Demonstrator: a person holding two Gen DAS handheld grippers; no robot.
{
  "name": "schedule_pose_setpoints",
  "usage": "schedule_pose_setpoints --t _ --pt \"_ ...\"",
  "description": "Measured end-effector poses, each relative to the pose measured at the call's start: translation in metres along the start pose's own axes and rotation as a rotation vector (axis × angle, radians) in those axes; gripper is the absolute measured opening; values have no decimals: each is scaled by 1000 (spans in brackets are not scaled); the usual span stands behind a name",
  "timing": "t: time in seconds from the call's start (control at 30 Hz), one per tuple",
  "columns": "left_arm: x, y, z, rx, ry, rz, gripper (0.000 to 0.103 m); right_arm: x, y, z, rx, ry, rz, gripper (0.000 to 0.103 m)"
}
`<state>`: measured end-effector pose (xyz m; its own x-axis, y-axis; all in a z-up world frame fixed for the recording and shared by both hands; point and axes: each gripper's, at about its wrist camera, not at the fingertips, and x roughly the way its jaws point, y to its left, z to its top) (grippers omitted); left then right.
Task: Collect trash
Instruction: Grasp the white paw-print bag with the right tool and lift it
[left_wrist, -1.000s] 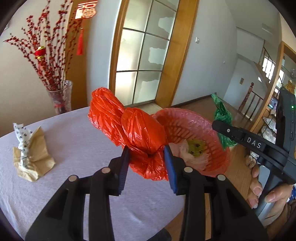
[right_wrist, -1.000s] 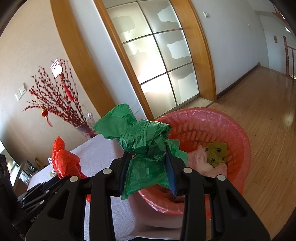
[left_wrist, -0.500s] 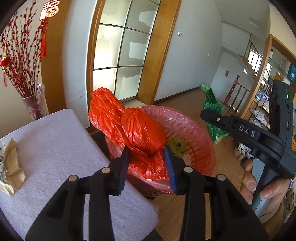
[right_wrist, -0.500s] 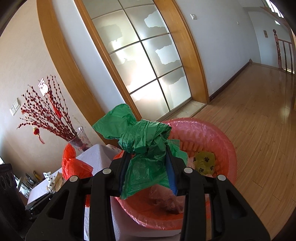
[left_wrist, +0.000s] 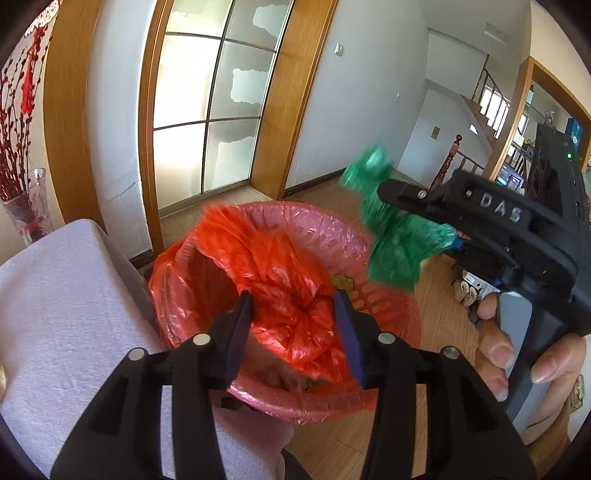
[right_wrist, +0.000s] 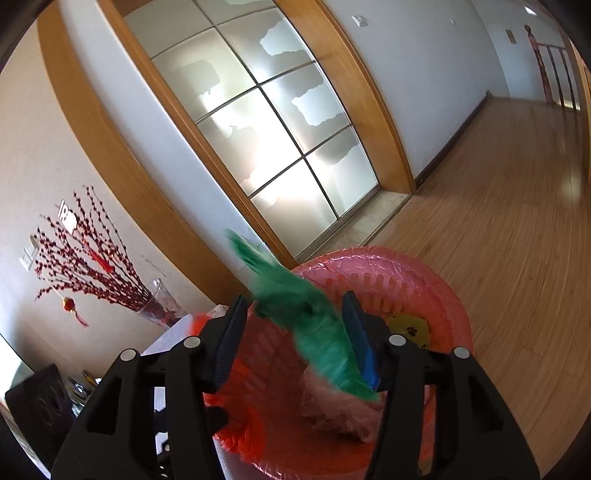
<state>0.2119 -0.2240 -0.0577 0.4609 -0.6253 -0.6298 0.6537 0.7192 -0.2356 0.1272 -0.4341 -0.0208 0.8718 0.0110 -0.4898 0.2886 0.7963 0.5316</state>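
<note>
Both tongs have travelled from beside the worktop (left_wrist: 62, 295) to a position over the pink lined waste basket (left_wrist: 325, 229), and both bags, firmly pinched a second ago, now slip free. We find the left tongs (left_wrist: 293, 328) opening, the crumpled red plastic bag (left_wrist: 280, 280) blurred between the pads and dropping into the basket mouth. We find the right tongs (right_wrist: 293, 332) likewise opening, with the green plastic bag (right_wrist: 314, 332) streaked by motion, sliding along the right pad toward the basket. In the left view it hangs at the basket's far rim.

We judge the step in hand to be the release. To do it well, keep each pair of tongs centred over the opening until the film clears the pads; the green bag sits nearer the rim and could catch there.

Both bags are thin, glossy, creased film, light and clingy. The basket is slotted plastic under a translucent liner, already holding pale crumpled wrapping and a yellow paw-print scrap (right_wrist: 410, 328).
</note>
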Motion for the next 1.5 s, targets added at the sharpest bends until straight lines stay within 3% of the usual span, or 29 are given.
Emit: schedule_pose_setpoints --t 0.2,0.3,0.53,0.8,1.13,1.3,1.5 --pt "1 13 -9 -37 25 33 51 -1 -9 -4 11 3 -31 54" --pt "-10 20 -15 -48 10 101 58 -1 -9 -9 -3 17 -43 54" --pt "-62 52 -35 -95 -48 270 61 3 25 -23 -113 74 -8 52" --pt "-154 124 -70 -235 -128 538 63 21 123 -57 -311 179 142 42" --pt "-268 201 -126 -425 -196 827 63 62 286 -148 -539 370 379 29" --pt "-303 230 -147 -517 -231 856 63 93 345 -197 -622 474 400 28" --pt "-314 249 -162 -574 -232 851 63 123 372 -238 -695 539 325 25"
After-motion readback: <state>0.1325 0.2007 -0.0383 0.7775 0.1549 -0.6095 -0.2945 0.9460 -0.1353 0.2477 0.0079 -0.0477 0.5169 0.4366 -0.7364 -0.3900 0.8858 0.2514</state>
